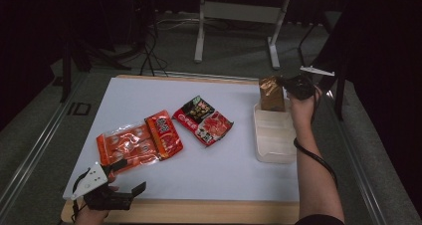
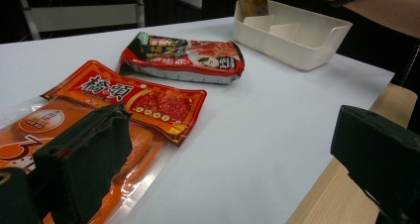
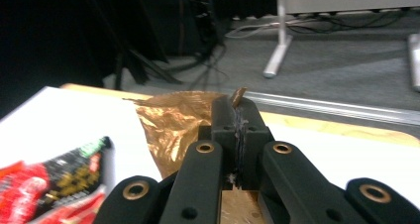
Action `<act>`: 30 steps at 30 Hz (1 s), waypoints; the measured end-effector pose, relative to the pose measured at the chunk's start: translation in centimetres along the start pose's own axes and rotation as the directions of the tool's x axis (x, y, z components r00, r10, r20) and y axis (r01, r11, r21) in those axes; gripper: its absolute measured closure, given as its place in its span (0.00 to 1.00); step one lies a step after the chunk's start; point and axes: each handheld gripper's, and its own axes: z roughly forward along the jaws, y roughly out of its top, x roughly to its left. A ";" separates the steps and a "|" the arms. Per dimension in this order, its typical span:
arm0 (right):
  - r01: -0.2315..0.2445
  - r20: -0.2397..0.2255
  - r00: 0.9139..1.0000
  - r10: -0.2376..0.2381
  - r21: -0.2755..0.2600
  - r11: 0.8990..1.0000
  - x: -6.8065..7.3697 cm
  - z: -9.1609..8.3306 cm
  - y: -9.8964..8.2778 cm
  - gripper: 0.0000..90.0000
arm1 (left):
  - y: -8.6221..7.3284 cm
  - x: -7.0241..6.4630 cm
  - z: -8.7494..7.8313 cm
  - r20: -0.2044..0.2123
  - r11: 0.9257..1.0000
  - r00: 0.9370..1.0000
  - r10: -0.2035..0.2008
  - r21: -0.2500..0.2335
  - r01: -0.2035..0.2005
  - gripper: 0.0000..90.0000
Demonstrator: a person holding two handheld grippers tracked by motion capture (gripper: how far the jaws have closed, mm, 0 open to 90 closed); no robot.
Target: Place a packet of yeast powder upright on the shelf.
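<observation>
My right forearm reaches far over the table, and my right gripper (image 1: 287, 89) has its jaws pinched tight on the top edge of a copper foil packet (image 1: 271, 93), which hangs upright over the far compartment of the white tray (image 1: 272, 153) beneath it. My right gripper view shows the foil's crinkled face (image 3: 171, 125) up close. My left gripper (image 1: 125, 177) rests near the table's front edge, jaws wide apart with nothing between them; its view shows the tray's dividers (image 2: 287, 30).
</observation>
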 end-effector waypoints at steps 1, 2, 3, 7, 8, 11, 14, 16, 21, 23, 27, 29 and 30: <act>-0.007 -0.002 1.000 0.007 0.002 1.000 -0.2 -0.2 -0.1 0.99 | 0.0 0.0 0.0 0.001 1.000 1.000 0.001 0.000 -0.001 0.02; -0.002 0.009 1.000 0.002 0.002 1.000 -0.3 -0.3 -0.3 0.99 | 0.0 0.0 0.0 0.001 1.000 1.000 0.000 0.000 0.000 0.02; 0.003 0.021 1.000 -0.003 0.002 1.000 -0.3 -0.4 -0.3 0.99 | 0.0 0.0 0.0 0.001 1.000 1.000 0.001 0.000 -0.001 0.02; -0.007 0.049 0.999 0.007 0.004 1.000 -1.0 -1.1 -0.6 0.99 | 0.0 0.0 0.1 0.003 1.000 1.000 0.002 0.002 -0.002 0.02; -0.007 0.061 0.998 0.007 0.008 1.000 -1.1 -1.3 -0.6 0.98 | 0.0 0.0 0.1 0.004 1.000 1.000 0.002 0.002 -0.002 0.02; 0.003 0.092 0.996 -0.004 0.016 1.000 -1.3 -1.5 -0.5 0.98 | 0.0 0.0 0.1 0.005 1.000 1.000 0.000 0.002 0.000 0.02; -0.007 0.114 0.993 0.007 -0.004 1.000 -1.3 -2.0 -0.5 0.89 | 0.0 0.0 0.2 0.008 1.000 1.000 0.000 0.002 0.000 0.02; -0.007 0.117 0.993 0.007 -0.006 1.000 -1.2 -2.1 -0.4 0.86 | 0.0 0.0 0.2 0.008 1.000 1.000 0.001 0.003 -0.001 0.02; 0.031 0.109 0.994 -0.030 -0.009 0.999 -0.4 -3.0 0.3 0.65 | 0.1 -0.1 0.3 0.010 1.000 1.000 0.007 0.009 -0.007 0.02; 0.036 0.107 0.994 -0.035 -0.011 0.999 -0.2 -3.2 0.4 0.62 | 0.1 -0.1 0.3 0.009 1.000 1.000 0.006 0.008 -0.006 0.02; 0.065 0.076 0.995 -0.063 -0.031 0.997 1.3 -3.9 0.6 0.47 | 0.1 -0.1 0.3 0.008 1.000 1.000 0.002 0.006 -0.002 0.02; 0.065 0.076 0.995 -0.063 -0.031 0.997 1.3 -3.9 0.6 0.47 | 0.1 -0.1 0.3 0.008 1.000 1.000 0.002 0.006 -0.002 0.02; 0.088 0.067 0.994 -0.085 -0.045 0.995 2.4 -4.5 1.0 0.40 | 0.1 -0.1 0.3 0.010 1.000 1.000 0.003 0.007 -0.003 0.02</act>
